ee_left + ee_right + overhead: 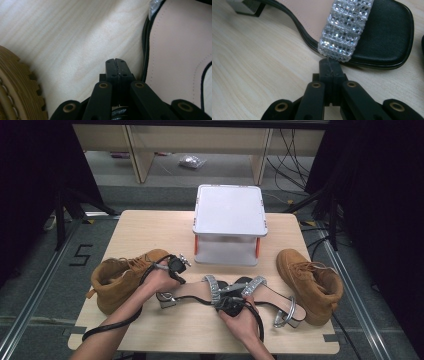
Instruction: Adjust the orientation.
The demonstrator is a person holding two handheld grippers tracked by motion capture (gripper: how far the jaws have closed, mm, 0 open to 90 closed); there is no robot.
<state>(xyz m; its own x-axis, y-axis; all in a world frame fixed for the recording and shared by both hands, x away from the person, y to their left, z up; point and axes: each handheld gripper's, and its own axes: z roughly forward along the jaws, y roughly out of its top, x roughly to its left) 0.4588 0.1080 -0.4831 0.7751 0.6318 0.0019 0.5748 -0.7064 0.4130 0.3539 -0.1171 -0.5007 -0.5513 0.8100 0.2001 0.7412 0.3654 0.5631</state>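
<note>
Right gripper view: my right fingers (329,65), pressed together, touch the black flat sandal's (384,37) glittering rhinestone strap (344,27) at frame centre; left fingers (117,65) together too.

A single black figure "5" (81,254) is marked on the grey floor left of the light wooden table (150,227); in the high view it looks taped or painted on. No other text, label or brand can be read on the shoes, the box or the grippers.
</note>
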